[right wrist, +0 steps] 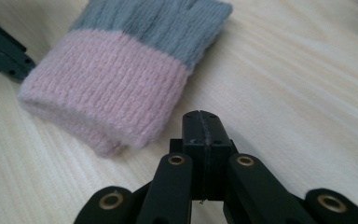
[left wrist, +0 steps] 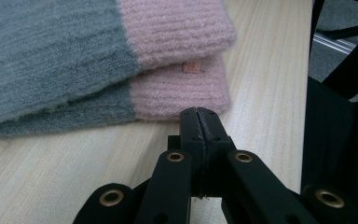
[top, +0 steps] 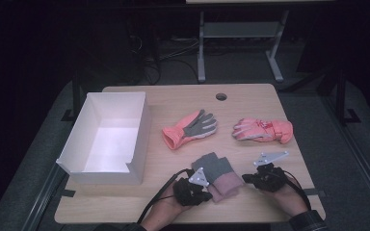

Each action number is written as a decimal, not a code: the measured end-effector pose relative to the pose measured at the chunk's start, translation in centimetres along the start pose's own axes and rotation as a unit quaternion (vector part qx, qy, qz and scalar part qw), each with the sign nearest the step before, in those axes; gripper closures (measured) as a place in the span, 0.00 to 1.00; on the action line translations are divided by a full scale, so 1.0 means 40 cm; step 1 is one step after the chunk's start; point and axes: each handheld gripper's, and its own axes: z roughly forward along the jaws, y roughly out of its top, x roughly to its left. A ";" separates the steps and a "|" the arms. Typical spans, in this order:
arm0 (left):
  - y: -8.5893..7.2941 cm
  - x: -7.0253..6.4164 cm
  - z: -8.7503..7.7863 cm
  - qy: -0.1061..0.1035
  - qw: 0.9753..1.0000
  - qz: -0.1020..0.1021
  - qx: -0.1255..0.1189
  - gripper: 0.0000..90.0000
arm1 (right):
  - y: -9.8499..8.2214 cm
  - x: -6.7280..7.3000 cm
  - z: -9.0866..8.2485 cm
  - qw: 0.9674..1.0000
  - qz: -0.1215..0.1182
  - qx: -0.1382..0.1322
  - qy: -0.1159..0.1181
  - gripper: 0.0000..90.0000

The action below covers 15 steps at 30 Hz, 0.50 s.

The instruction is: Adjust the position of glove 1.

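A pair of knit gloves (top: 217,174), grey with pink cuffs, lies stacked near the table's front edge. My left gripper (top: 208,195) sits just left of the pink cuffs, my right gripper (top: 245,179) just right of them. In the left gripper view the jaws (left wrist: 199,115) are pressed together with nothing between them, a little short of the lower cuff (left wrist: 177,91). The right gripper view shows my right gripper (right wrist: 201,117) shut and empty too, close to the pink cuff (right wrist: 107,88).
A white open box (top: 107,138) stands at the left of the table. An orange glove with a grey palm (top: 191,128) and a pink padded glove (top: 263,130) lie mid-table. A cable hole (top: 221,96) is near the far edge. Bare wood (right wrist: 298,74) lies beside the knit gloves.
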 end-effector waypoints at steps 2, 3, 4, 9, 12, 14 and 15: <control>0.001 0.001 0.002 0.001 1.000 0.000 0.001 1.00 | 0.003 0.007 0.002 1.000 -0.006 0.000 0.006 1.00; 0.001 0.001 0.002 0.000 1.000 0.000 0.001 1.00 | 0.005 0.012 0.002 1.000 -0.008 0.001 0.011 1.00; 0.001 0.002 0.003 -0.001 1.000 -0.002 -0.001 1.00 | 0.006 0.014 0.003 1.000 -0.012 -0.001 0.012 1.00; 0.002 0.007 0.003 -0.003 1.000 -0.003 -0.002 1.00 | 0.008 0.022 0.002 1.000 -0.012 -0.001 0.024 1.00; 0.002 0.009 0.004 -0.003 1.000 -0.002 -0.004 1.00 | 0.010 0.029 0.002 0.999 -0.019 -0.008 0.033 1.00; 0.002 0.008 0.004 -0.004 1.000 -0.005 -0.004 1.00 | 0.011 0.036 0.003 0.999 -0.027 -0.005 0.040 1.00; 0.002 0.008 0.004 -0.004 1.000 -0.003 -0.004 1.00 | 0.011 0.042 0.005 0.999 -0.028 -0.006 0.044 1.00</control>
